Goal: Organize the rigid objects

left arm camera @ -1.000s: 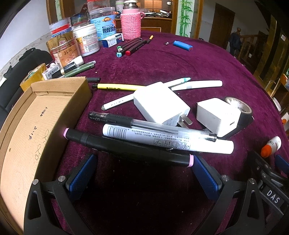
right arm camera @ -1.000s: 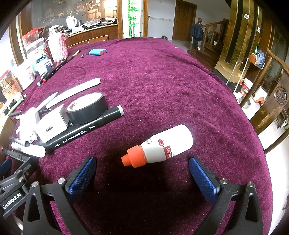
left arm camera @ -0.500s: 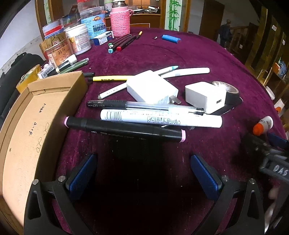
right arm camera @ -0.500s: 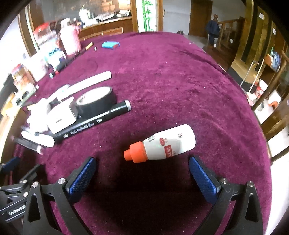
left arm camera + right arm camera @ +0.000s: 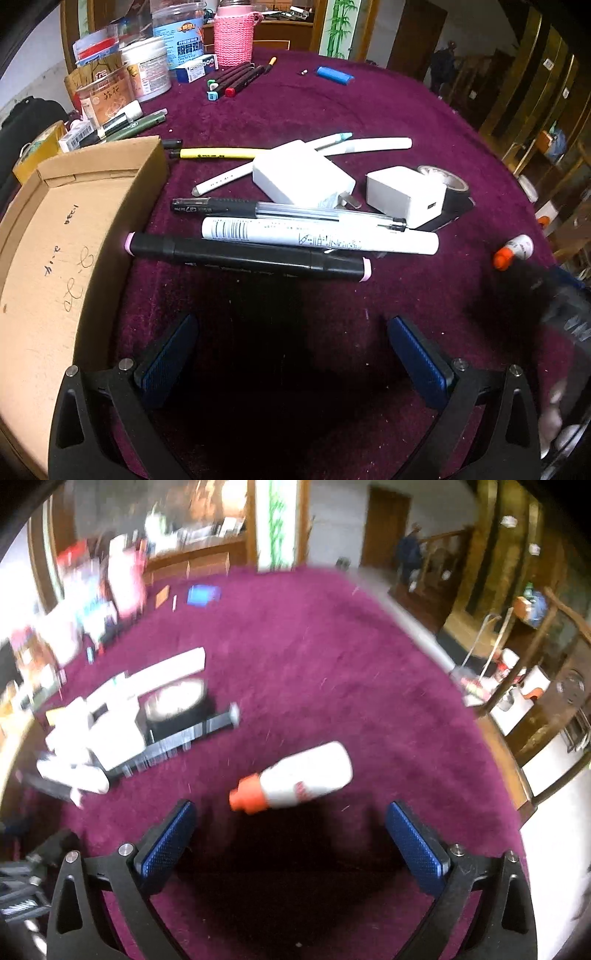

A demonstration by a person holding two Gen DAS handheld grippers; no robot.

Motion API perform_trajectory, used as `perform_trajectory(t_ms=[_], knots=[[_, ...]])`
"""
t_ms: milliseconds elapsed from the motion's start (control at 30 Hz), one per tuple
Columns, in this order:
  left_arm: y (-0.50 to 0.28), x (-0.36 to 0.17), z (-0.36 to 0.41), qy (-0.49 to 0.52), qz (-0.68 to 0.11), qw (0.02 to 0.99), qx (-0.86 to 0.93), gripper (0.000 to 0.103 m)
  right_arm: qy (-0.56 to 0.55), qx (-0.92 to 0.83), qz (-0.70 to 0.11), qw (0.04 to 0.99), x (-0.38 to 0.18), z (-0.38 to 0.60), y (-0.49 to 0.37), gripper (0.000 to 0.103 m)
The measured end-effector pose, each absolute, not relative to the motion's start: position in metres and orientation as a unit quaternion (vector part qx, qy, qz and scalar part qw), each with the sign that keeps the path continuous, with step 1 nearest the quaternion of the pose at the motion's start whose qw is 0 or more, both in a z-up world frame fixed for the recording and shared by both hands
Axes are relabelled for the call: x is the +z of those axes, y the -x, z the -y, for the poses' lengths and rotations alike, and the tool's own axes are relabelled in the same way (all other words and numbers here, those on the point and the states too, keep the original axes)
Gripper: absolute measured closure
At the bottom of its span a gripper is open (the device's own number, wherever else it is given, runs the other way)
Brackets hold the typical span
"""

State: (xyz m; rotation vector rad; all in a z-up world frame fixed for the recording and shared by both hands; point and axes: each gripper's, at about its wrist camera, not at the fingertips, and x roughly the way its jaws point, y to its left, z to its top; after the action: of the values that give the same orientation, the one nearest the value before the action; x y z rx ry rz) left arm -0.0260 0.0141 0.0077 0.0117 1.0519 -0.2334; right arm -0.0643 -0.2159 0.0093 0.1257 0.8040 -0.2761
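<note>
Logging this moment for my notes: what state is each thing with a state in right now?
left gripper: open, holding nothing
right gripper: open, holding nothing
glue bottle: lying down, orange cap on
cardboard box: open, nothing inside
black marker: lying flat, capped
tape roll: lying flat

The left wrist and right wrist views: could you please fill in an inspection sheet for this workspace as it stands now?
Surface: dark purple velvet tablecloth, bare under both grippers.
Job's things: black marker with pink ends, white marker and clear-barrelled black pen lie side by side beside the open cardboard box; two white chargers; black tape roll; white bottle with orange cap on its side.
Clutter: jars and tins, pink knitted bottle sleeve, blue lighter.
Grippers: left gripper open, empty; right gripper open, empty, its view blurred.
Cables: nothing seen.
Surroundings: wooden doors, staircase.
</note>
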Motion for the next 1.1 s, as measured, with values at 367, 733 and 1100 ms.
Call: perform_trajectory(t_ms=[367,733,1100], knots=[[0.052,0.038,-0.018,-0.025,-0.463,0.872,-0.159,0.001,-0.105,-0.160,-0.288,0.938,0.027,0.236,0.043,0.001],[-0.022,0.039,-0.017,-0.050,-0.485,0.851,-0.192,0.001,-0.159,-0.138,-0.313,0.926,0.014,0.259,0.037,0.001],[0.035,0.009,0.025,-0.032,-0.552,0.729,-0.403,0.012,-0.162,-0.119,-0.332,0.922,0.006,0.255,0.034,0.001]])
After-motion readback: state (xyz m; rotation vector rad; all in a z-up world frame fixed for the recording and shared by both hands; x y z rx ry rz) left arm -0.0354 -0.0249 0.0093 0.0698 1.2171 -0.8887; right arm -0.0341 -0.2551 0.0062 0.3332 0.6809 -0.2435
